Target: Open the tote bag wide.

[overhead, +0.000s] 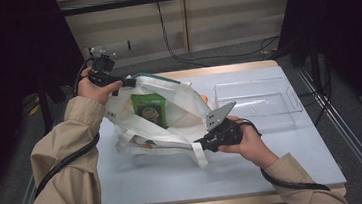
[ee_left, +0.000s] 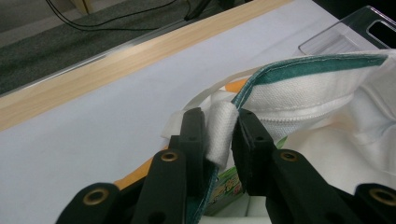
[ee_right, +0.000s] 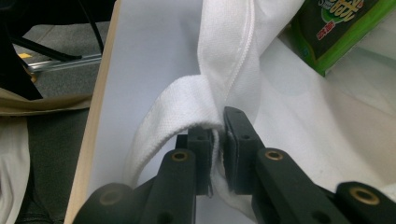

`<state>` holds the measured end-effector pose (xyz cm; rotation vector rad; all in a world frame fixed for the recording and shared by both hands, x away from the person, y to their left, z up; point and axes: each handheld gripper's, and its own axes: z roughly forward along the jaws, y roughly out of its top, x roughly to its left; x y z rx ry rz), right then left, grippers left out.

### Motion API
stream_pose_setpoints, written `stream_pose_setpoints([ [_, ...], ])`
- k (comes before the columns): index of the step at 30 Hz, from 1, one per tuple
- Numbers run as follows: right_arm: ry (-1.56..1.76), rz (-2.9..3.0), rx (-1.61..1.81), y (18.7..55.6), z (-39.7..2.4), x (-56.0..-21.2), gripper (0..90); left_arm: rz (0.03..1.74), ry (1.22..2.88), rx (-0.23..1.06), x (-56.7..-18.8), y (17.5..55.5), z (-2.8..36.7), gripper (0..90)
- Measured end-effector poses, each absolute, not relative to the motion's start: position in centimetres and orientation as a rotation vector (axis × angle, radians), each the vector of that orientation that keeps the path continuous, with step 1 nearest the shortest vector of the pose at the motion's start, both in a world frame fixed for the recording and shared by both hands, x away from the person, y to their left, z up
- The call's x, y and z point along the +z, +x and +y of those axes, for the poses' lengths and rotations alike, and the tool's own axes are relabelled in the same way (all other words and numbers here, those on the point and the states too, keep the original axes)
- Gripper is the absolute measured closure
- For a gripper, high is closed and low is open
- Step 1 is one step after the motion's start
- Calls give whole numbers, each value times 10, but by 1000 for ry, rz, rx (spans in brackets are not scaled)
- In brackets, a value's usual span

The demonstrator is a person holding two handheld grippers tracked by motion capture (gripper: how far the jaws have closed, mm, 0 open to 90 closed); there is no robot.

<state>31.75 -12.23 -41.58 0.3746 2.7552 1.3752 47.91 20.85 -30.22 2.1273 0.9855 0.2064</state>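
High view: the white bag (overhead: pixel 171 123) is held open on the table (overhead: pixel 275 163), its rim pinched by the left claw (overhead: pixel 129 82) and the right claw (overhead: pixel 199 144), so the green packet (overhead: pixel 148 110) is exposed.

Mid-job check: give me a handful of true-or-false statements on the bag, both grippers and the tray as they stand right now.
1. The left gripper is clamped on the white bag at its green-trimmed rim. True.
2. The right gripper hangs open, clear of the bag. False: its jaws are shut on white bag fabric at the near edge.
3. A green packet sits inside the open bag. True.
4. The clear tray holds the green packet. False: the tray has nothing in it and sits beside the bag.
5. The bag is lying on the floor. False: it rests on the table.
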Motion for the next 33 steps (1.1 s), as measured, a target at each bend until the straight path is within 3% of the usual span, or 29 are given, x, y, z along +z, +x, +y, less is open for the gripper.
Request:
stream_pose_setpoints([
  [33, 359, 2768, 1323, 312, -123, -441, 823, 1039, 2140, 255, -314, 500, 200, 753],
])
